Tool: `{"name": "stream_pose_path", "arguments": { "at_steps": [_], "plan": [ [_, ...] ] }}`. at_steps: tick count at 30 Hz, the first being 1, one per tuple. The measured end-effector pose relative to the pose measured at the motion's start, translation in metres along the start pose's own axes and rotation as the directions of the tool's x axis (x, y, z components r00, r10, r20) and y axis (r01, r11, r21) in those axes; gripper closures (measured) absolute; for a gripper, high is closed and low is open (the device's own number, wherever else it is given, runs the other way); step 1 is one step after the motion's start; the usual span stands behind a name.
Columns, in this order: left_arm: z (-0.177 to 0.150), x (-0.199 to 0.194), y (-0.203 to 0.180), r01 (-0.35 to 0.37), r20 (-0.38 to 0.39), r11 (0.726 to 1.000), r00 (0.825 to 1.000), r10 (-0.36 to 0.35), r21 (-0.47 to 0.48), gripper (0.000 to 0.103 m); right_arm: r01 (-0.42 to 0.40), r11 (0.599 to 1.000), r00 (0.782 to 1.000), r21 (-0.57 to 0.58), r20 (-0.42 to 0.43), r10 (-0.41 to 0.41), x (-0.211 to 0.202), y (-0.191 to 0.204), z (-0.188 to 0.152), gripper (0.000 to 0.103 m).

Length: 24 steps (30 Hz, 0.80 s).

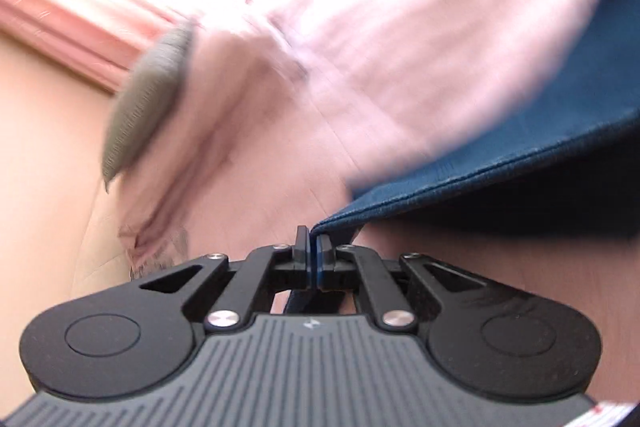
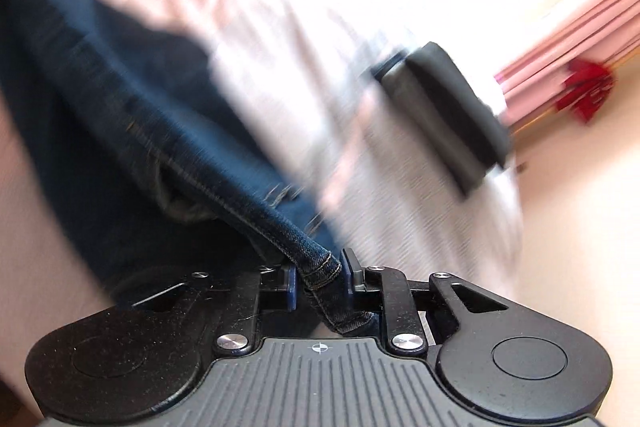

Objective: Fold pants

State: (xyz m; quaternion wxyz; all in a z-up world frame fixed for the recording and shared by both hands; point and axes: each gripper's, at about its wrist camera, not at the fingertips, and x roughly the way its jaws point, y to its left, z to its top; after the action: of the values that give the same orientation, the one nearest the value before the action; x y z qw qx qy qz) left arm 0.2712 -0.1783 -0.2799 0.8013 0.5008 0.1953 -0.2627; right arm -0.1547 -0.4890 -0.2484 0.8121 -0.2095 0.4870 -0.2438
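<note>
Between both clamps: left gripper (image 1: pixel 313 250) pinches the pants (image 1: pixel 520 163) edge, right gripper (image 2: pixel 319 277) the seam, fabric stretching far-side from each.

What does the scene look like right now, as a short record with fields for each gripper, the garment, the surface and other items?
left gripper: shut on blue pants edge
right gripper: shut on the pants' stitched seam
surface: pale striped bedding
other items: grey-green folded cloth; dark folded item
image quality: motion-blurred
</note>
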Motion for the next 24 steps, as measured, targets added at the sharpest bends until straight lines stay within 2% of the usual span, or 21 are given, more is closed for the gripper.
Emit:
{"name": "stream_pose_path", "arguments": {
  "at_steps": [3, 6, 7, 8, 9, 10, 12, 15, 16, 17, 19, 21, 24],
  "plan": [
    [0.057, 0.025, 0.037, -0.024, 0.094, 0.999, 0.995, 0.028, -0.047, 0.099, 0.069, 0.993, 0.996, 0.091, 0.044, -0.073, 0.019, -0.037, 0.039, 0.086],
    [0.123, 0.068, 0.064, -0.050, 0.156, 0.992, 0.986, 0.067, -0.116, 0.099, 0.140, 0.966, 0.987, 0.215, 0.051, -0.154, 0.063, -0.074, 0.078, 0.086],
    [0.143, 0.084, 0.071, -0.043, 0.151, 0.987, 0.986, 0.066, -0.156, 0.095, 0.149, 0.950, 0.986, 0.275, 0.033, -0.164, 0.080, -0.086, 0.090, 0.084],
    [0.162, 0.102, 0.078, -0.023, 0.130, 0.977, 0.990, 0.051, -0.210, 0.085, 0.146, 0.935, 0.988, 0.324, 0.005, -0.156, 0.098, -0.095, 0.099, 0.083],
    [0.175, 0.116, 0.084, -0.006, 0.107, 0.963, 0.994, 0.036, -0.271, 0.078, 0.133, 0.924, 0.991, 0.357, -0.050, -0.124, 0.118, -0.104, 0.109, 0.082],
    [0.183, 0.128, 0.088, 0.016, 0.076, 0.945, 0.997, 0.009, -0.325, 0.066, 0.132, 0.915, 0.990, 0.382, -0.094, -0.103, 0.132, -0.108, 0.115, 0.081],
    [0.182, 0.142, 0.090, 0.063, 0.022, 0.911, 0.998, -0.059, -0.407, 0.064, 0.116, 0.889, 0.988, 0.443, -0.145, -0.057, 0.145, -0.109, 0.113, 0.077],
    [0.139, 0.142, 0.075, 0.129, -0.047, 0.853, 0.983, -0.177, -0.507, 0.053, 0.065, 0.824, 0.995, 0.563, -0.097, -0.013, 0.119, -0.103, 0.084, 0.061],
    [0.116, 0.141, 0.071, 0.143, -0.083, 0.822, 0.971, -0.224, -0.552, 0.053, 0.051, 0.788, 0.995, 0.614, -0.098, 0.012, 0.112, -0.098, 0.071, 0.058],
    [0.088, 0.134, 0.064, 0.154, -0.115, 0.777, 0.953, -0.280, -0.611, 0.053, 0.025, 0.732, 0.995, 0.681, -0.089, 0.048, 0.102, -0.095, 0.055, 0.058],
    [0.034, 0.121, 0.056, 0.146, -0.160, 0.676, 0.916, -0.369, -0.722, 0.053, -0.011, 0.590, 0.990, 0.808, -0.074, 0.120, 0.080, -0.087, 0.016, 0.057],
    [-0.021, 0.094, 0.042, 0.099, -0.196, 0.549, 0.869, -0.454, -0.830, 0.053, 0.019, 0.414, 0.976, 0.910, -0.106, 0.188, 0.062, -0.075, -0.029, 0.056],
    [-0.077, 0.067, 0.021, 0.055, -0.153, 0.342, 0.819, -0.553, -0.938, 0.052, 0.120, 0.155, 0.956, 0.981, -0.156, 0.247, 0.038, -0.058, -0.095, 0.056]
  ]
}}
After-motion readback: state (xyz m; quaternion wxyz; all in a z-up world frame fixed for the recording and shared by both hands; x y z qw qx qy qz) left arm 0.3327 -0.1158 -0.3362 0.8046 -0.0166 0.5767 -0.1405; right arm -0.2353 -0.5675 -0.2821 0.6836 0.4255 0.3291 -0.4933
